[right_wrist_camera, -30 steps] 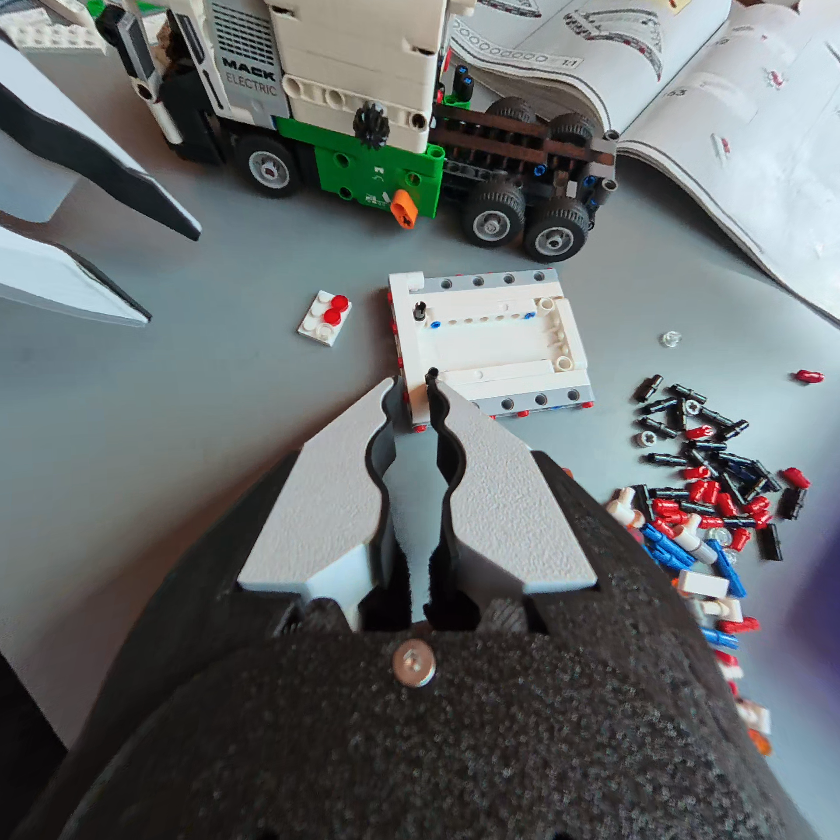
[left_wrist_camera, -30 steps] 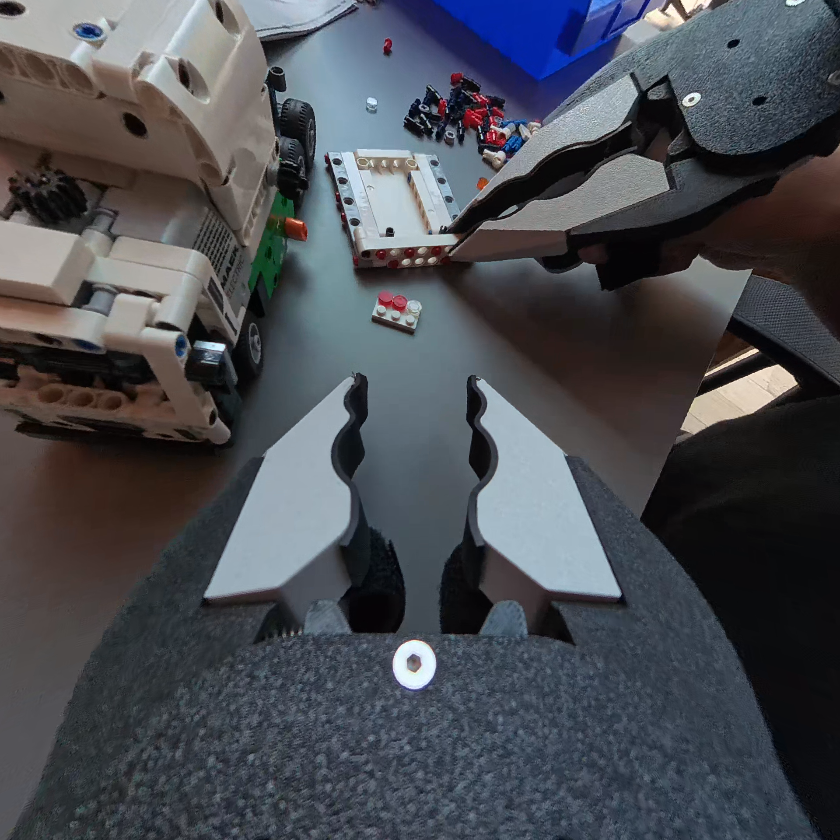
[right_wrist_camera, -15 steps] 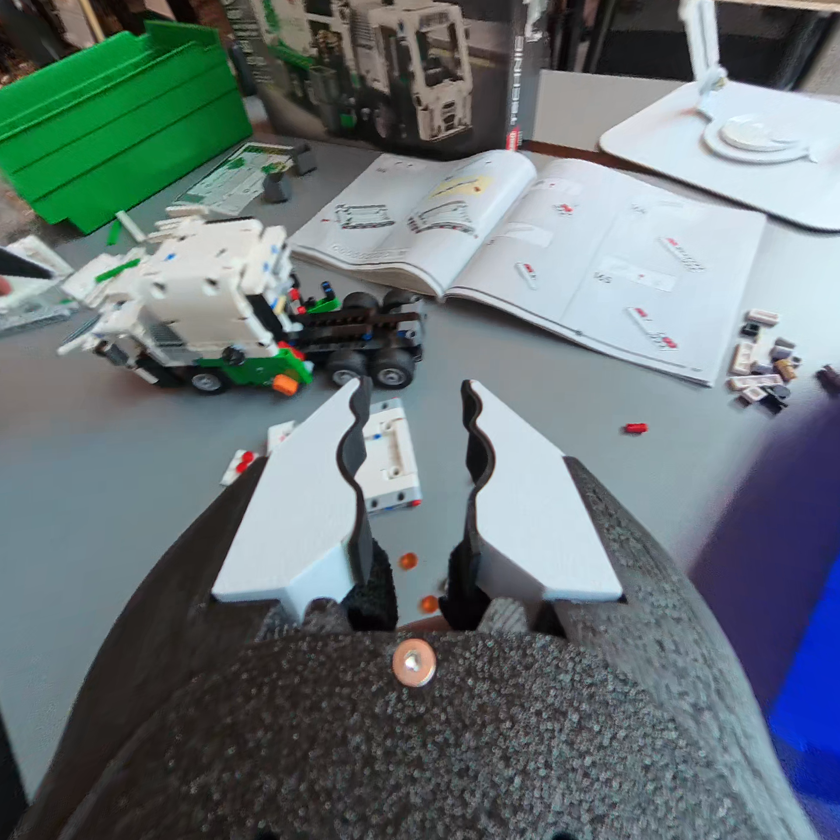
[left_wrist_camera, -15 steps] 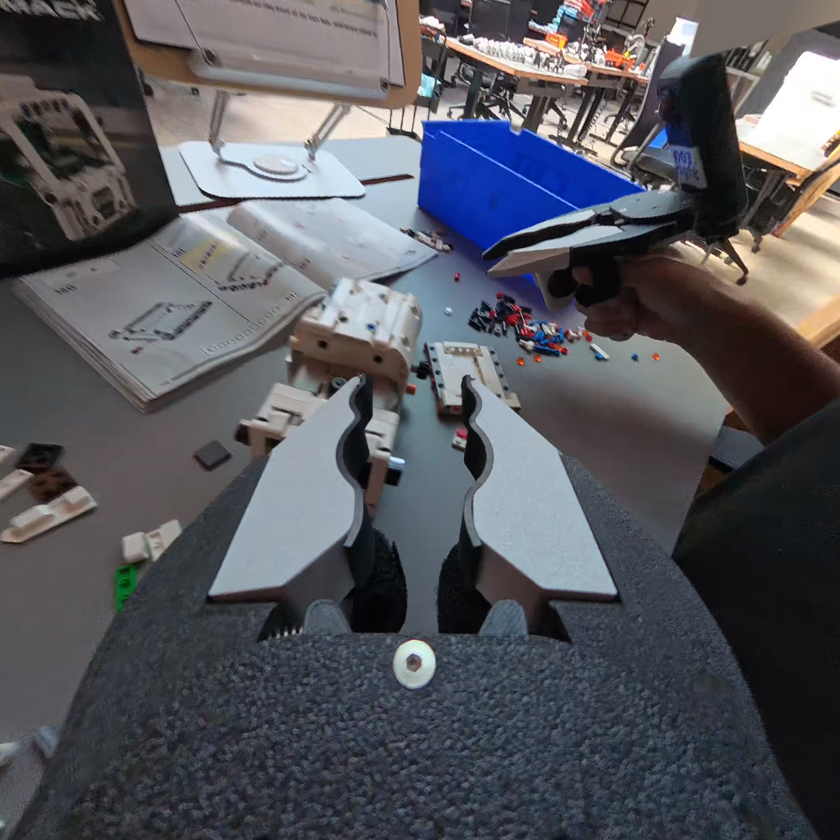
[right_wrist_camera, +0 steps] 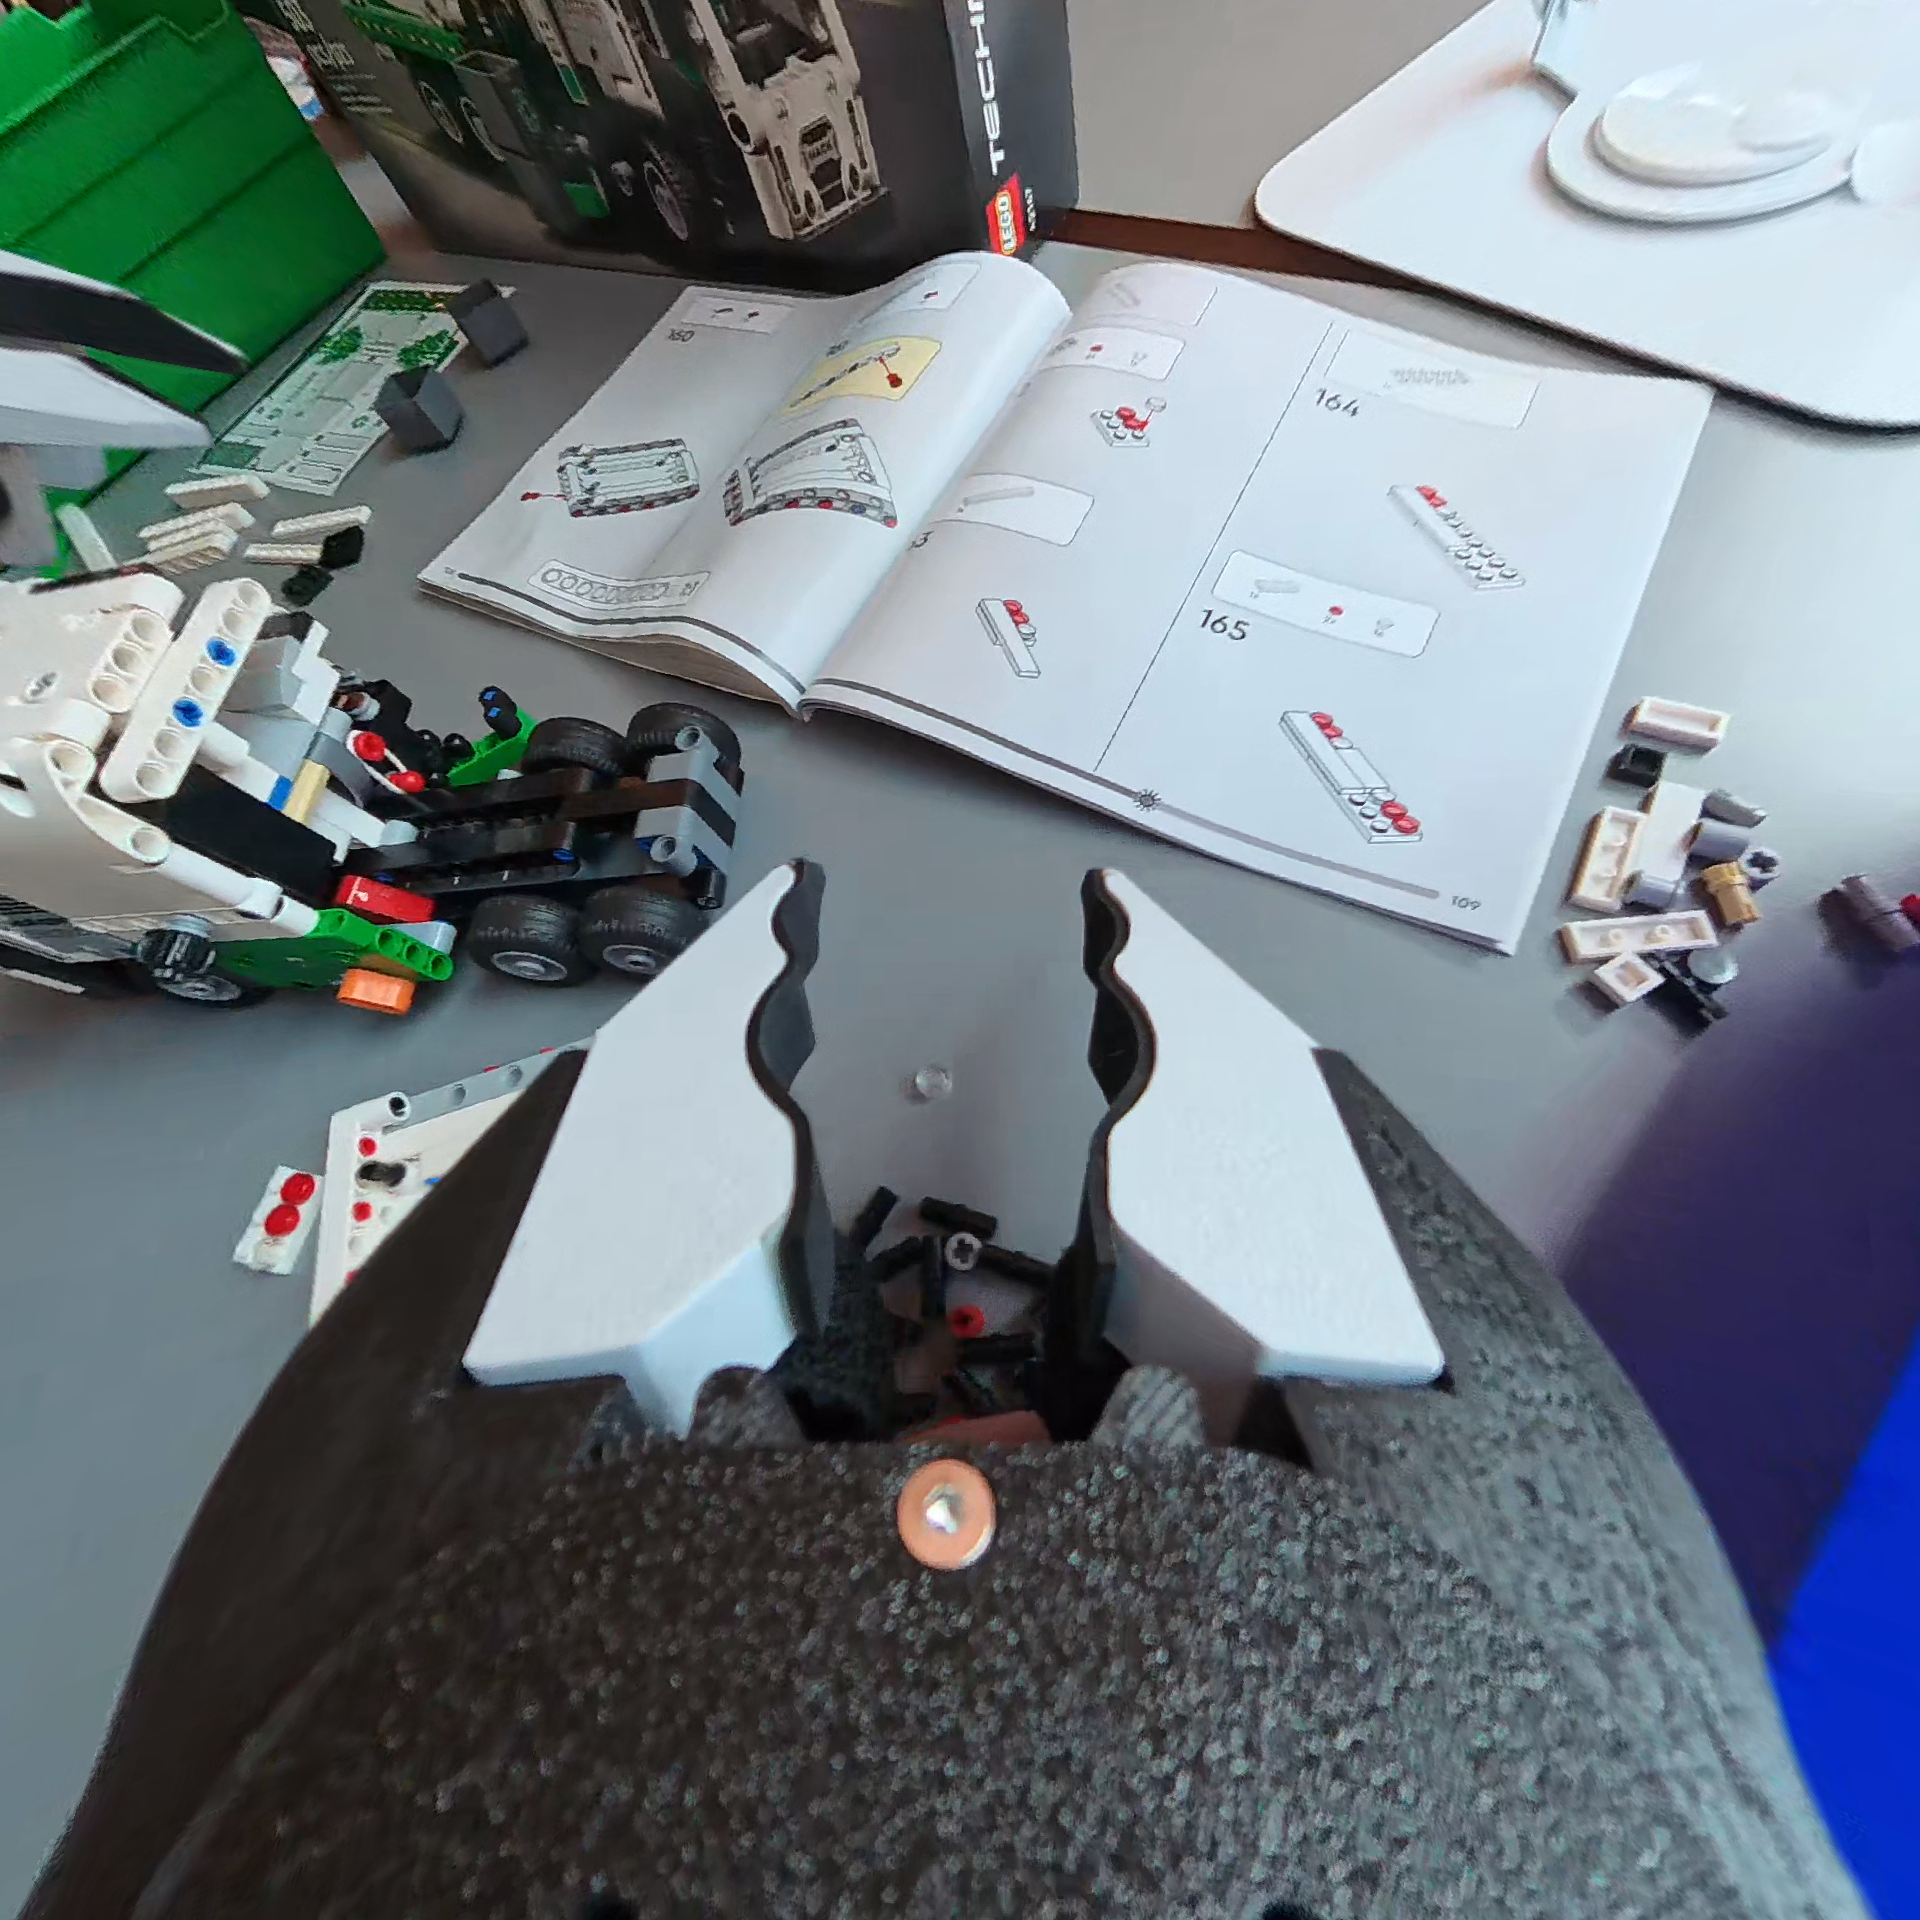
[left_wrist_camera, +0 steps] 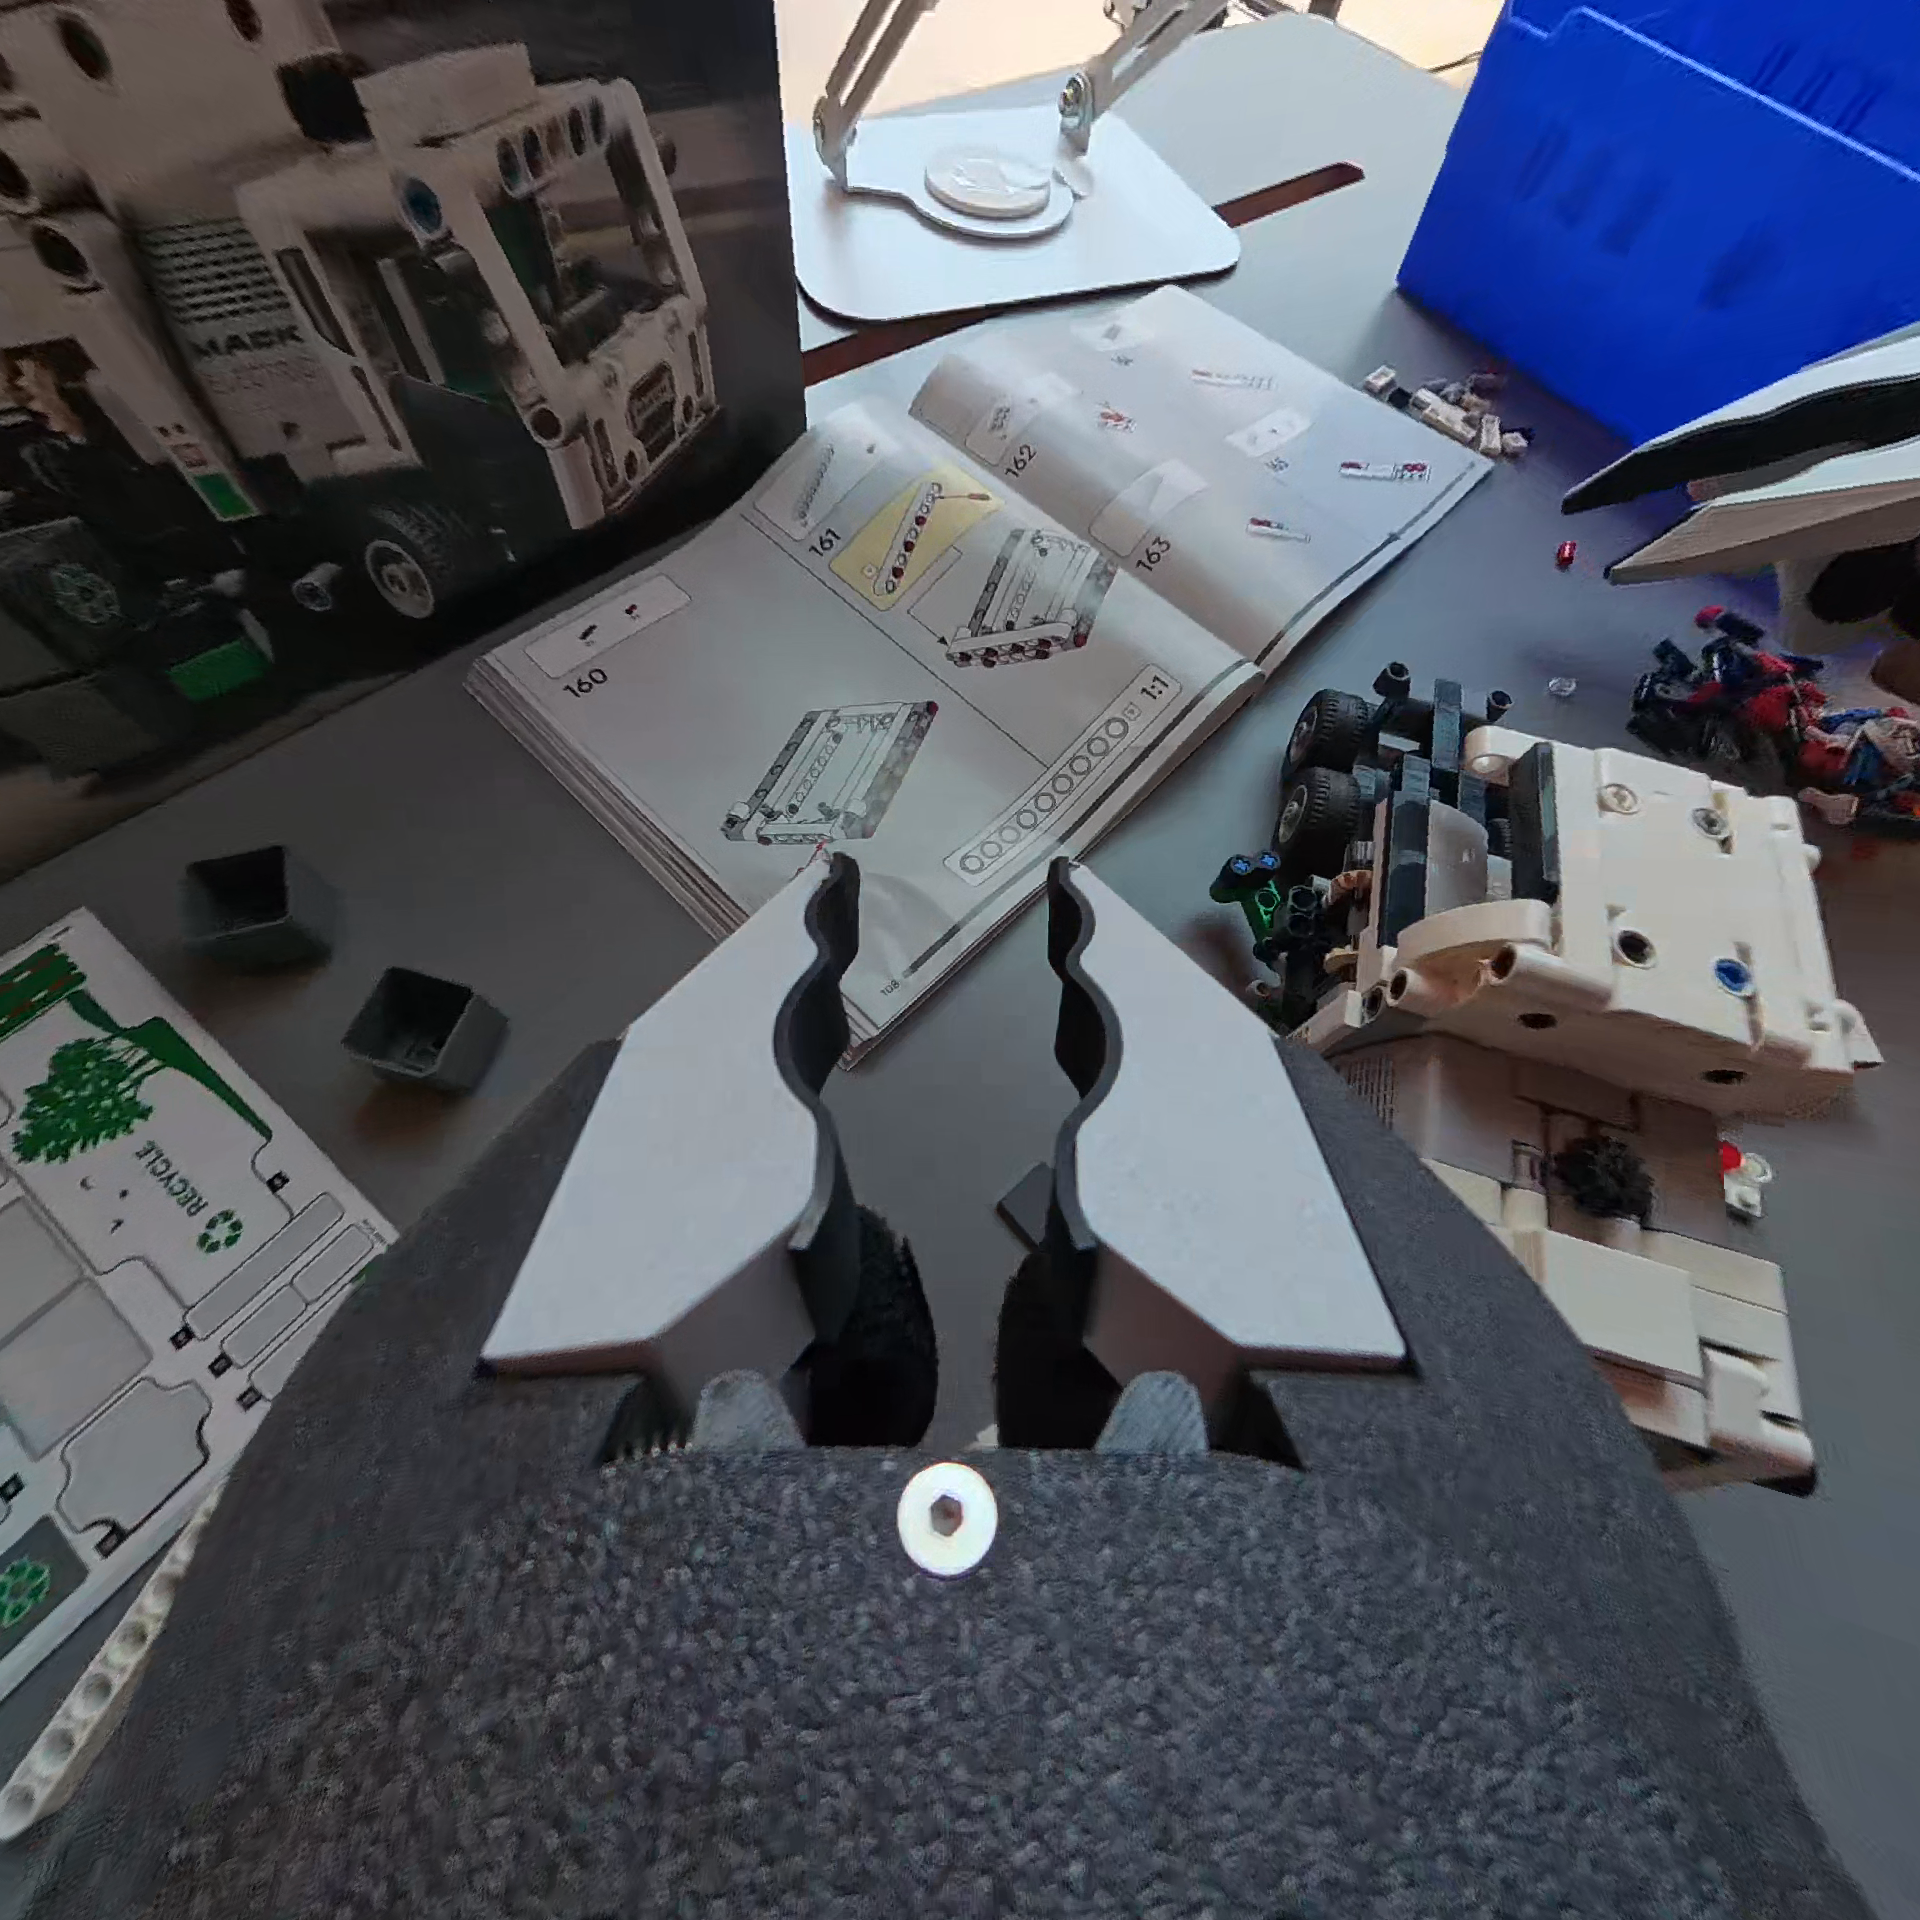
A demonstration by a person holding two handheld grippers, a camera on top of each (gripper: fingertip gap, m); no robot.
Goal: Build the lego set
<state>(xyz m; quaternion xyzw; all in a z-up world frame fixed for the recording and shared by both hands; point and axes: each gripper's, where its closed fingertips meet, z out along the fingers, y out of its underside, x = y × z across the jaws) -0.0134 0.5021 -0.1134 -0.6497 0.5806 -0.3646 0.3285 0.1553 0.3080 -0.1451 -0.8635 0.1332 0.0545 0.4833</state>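
Above the grey table [right_wrist_camera: 935, 935], both my tongs, left [left_wrist_camera: 951, 904] and right [right_wrist_camera: 945, 904], hang spread and empty; truck model [right_wrist_camera: 312, 831] at ten o'clock part-built, loose pins [right_wrist_camera: 956, 1268] unused.

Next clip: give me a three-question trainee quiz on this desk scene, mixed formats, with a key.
1. True or false: the right tongs grip a red brick.
2. The open booklet lies: A) on the far side of the toy truck, B) inside the blue bin, C) under the green bin.
3. Fill in: two small grey ____ sit on the table between the sticker sheet and the booklet.

Key: 1 false, both the right and the left tongs are open and empty; 2 A; 3 boxes.
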